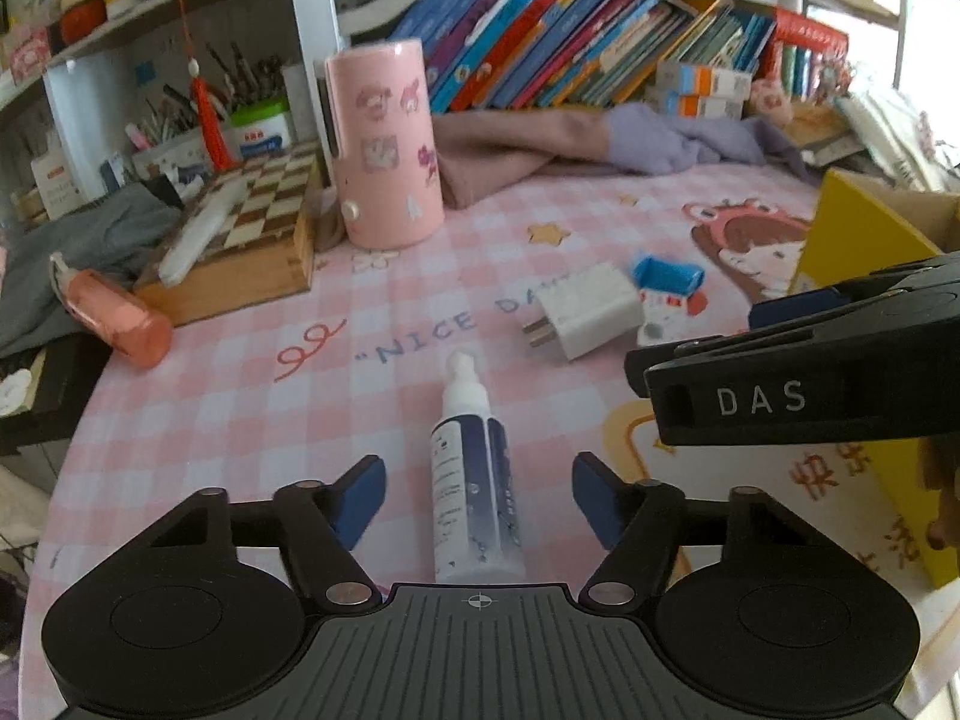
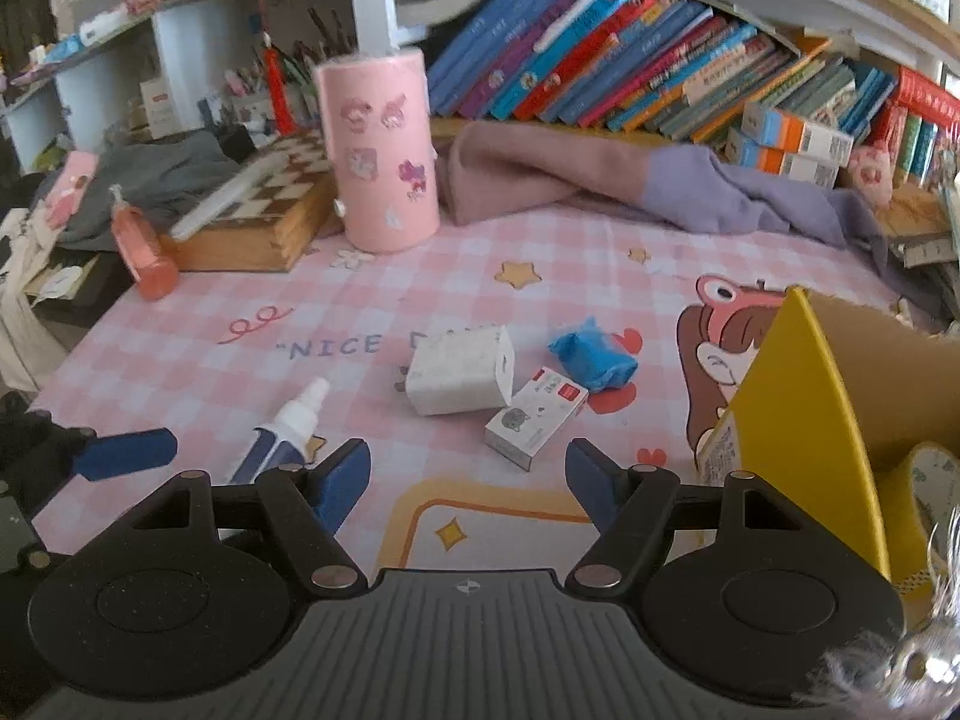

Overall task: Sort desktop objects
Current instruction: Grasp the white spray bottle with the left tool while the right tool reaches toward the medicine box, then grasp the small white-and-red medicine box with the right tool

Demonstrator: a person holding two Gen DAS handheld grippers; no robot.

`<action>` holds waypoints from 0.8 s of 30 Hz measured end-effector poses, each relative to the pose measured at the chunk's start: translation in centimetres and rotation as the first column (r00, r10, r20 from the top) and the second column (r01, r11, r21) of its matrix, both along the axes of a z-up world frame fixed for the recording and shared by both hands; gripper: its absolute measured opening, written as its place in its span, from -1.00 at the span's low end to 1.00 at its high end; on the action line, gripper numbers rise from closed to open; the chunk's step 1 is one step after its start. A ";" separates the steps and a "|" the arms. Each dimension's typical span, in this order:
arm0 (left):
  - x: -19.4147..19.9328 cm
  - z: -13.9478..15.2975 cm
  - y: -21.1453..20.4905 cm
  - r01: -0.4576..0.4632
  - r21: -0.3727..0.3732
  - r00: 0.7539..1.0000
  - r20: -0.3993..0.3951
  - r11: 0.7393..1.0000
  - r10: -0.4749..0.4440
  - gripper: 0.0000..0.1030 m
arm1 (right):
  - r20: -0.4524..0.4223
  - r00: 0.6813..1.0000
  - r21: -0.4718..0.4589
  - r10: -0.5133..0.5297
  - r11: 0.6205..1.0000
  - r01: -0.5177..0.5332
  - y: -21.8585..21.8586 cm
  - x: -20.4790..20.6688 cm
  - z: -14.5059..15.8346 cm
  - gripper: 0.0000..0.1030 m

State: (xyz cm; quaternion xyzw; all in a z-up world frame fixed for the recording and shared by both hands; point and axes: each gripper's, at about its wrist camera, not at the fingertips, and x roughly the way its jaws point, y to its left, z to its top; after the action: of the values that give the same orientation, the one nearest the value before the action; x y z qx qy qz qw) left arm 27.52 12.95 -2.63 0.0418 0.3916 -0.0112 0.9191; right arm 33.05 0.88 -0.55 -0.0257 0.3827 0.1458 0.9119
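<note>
Left tool (image 1: 479, 501) approach to spray bottle (image 1: 474, 498)

We kept both tools' jaws apart; the right tool (image 2: 468, 483) was empty. Bottle nozzle pointed to 12 o'clock; we advised centring before clamping.

The yellow box (image 2: 804, 396) is cut off at the right edge; the spray bottle (image 2: 282, 432) base hides behind the right gripper's finger (image 2: 339, 483).

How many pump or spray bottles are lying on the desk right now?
2. A white-capped dark blue spray bottle lies between the left gripper fingers; a translucent orange pump bottle lies by the wooden chessboard box. Clutter may hide more.
</note>
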 end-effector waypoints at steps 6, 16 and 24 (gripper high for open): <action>1.5 -1.8 0.5 -0.011 -0.022 0.995 -0.103 1.000 0.009 -0.38 | -0.088 0.993 -0.007 -0.079 0.997 0.078 0.2 2.7 -1.7 0.36; 0.7 -1.2 2.1 -0.037 -0.083 0.992 -0.124 0.996 0.027 -0.40 | -0.088 0.991 -0.071 -0.105 0.993 0.099 1.2 5.7 -3.1 0.33; -0.2 -0.3 3.2 -0.074 -0.107 0.990 -0.124 0.991 0.061 -0.39 | -0.083 0.981 -0.063 -0.175 0.983 0.170 -0.3 6.2 -4.1 -0.36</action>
State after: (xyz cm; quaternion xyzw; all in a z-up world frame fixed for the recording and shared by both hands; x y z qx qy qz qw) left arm 27.29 16.12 -2.96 -0.0236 0.4463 -0.0043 0.8946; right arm 39.29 0.59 -4.60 -0.0114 0.4272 0.0564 0.9023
